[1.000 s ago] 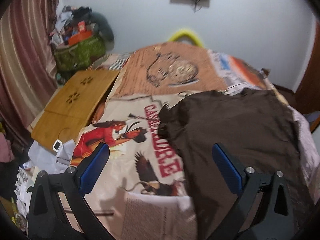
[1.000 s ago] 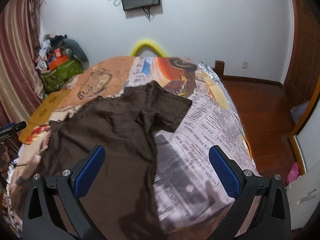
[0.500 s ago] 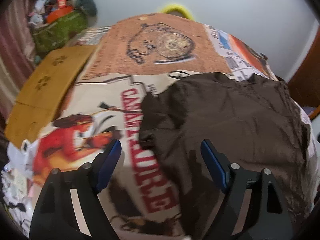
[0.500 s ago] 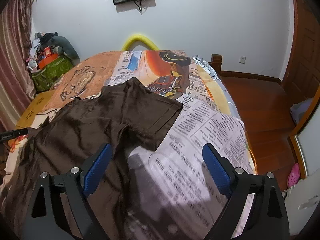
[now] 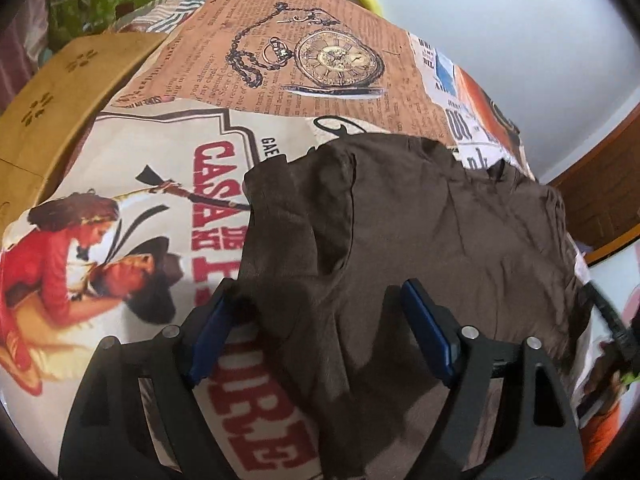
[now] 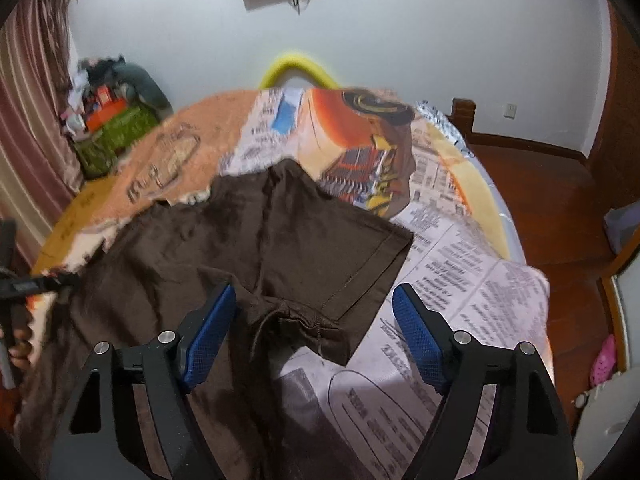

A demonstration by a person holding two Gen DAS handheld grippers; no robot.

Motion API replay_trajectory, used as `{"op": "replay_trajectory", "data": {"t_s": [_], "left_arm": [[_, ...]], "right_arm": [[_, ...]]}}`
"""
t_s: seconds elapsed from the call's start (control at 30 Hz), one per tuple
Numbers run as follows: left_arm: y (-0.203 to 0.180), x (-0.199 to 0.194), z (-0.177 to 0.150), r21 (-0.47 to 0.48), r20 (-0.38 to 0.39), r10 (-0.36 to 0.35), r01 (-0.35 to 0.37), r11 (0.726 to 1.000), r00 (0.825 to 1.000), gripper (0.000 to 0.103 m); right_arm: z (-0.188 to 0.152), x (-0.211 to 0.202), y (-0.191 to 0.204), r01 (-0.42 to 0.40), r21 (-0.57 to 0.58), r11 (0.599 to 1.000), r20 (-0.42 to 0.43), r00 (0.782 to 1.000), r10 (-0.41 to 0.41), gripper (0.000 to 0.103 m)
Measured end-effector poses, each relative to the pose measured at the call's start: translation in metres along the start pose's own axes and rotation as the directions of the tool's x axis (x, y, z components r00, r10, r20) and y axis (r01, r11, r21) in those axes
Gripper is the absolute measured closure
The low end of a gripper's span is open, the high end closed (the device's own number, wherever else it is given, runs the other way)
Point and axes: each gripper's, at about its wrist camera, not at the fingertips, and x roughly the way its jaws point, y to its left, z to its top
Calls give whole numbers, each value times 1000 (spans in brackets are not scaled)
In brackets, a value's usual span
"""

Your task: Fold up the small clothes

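Brown t-shirt (image 6: 280,240) lay flat, unfolded; I had L gripper (image 5: 316,330) & R gripper (image 6: 314,330) both apart over sleeves, no fold done.

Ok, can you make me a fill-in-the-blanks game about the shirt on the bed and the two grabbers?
1. The T-shirt lying on the bedspread is ___ in colour.
2. The pads of the right gripper are ___ in colour.
3. The jaws of the left gripper are ___, holding nothing.
4. The bedspread print beyond the shirt shows a pocket ___.

Missing words: brown; blue; open; watch
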Motion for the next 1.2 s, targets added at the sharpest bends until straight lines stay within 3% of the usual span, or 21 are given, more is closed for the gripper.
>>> {"op": "replay_trajectory", "data": {"t_s": [0.1, 0.13, 0.23, 0.27, 0.37, 0.53, 0.6, 0.67, 0.7, 0.8, 0.93, 1.0, 1.1, 1.2], "left_arm": [[5, 2, 9, -30, -1, -14, 14, 999, 1000, 24], [8, 2, 11, -37, 1, -11, 11, 999, 1000, 33], [17, 9, 16, -64, -26, -14, 13, 998, 1000, 75], [21, 12, 16, -78, -41, -21, 18, 997, 999, 81], [31, 12, 15, -118, -37, -53, 48, 992, 998, 86], [24, -2, 17, -73, 10, 24, -23, 997, 1000, 88], [6, -13, 19, 3, 60, 104, -105, 995, 993, 89], [-13, -24, 20, 89, 126, 176, -187, 978, 976, 89], [-32, -31, 18, 156, 187, 220, -250, 955, 957, 89], [-75, -45, 9, 285, 290, 236, -319, 904, 927, 89], [-121, -40, -7, 433, 311, 203, -329, 839, 928, 89], [-136, -28, -17, 491, 255, 168, -277, 826, 952, 87], [-141, -17, -25, 498, 129, 93, -145, 855, 987, 75], [-132, -26, -21, 436, 78, 18, -50, 898, 997, 64]], "right_arm": [[-8, 19, 0, 2, -6, 1000, -62, 998, -3, 30], [-10, 22, 0, 5, -12, 1000, -65, 998, -6, 30], [-15, 25, 1, 12, -39, 999, -69, 998, -14, 30], [-16, 25, 2, 12, -44, 999, -71, 997, -15, 29], [-18, 25, 3, 11, -62, 998, -75, 997, -15, 29], [-18, 27, 1, -3, -56, 998, -75, 997, -2, 29], [-18, 27, 0, -7, -50, 999, -71, 997, 4, 29], [-20, 26, 2, -9, -46, 999, -68, 998, 6, 29], [-20, 26, 2, -10, -46, 999, -67, 998, 7, 29], [-21, 26, 3, -12, -44, 999, -68, 998, 9, 29], [-22, 26, 4, -15, -41, 999, -68, 998, 13, 29], [-22, 27, 4, -16, -41, 999, -68, 998, 14, 29], [-22, 26, 4, -21, -42, 999, -71, 997, 18, 29], [-23, 26, 3, -28, -43, 999, -72, 997, 25, 29]]}}
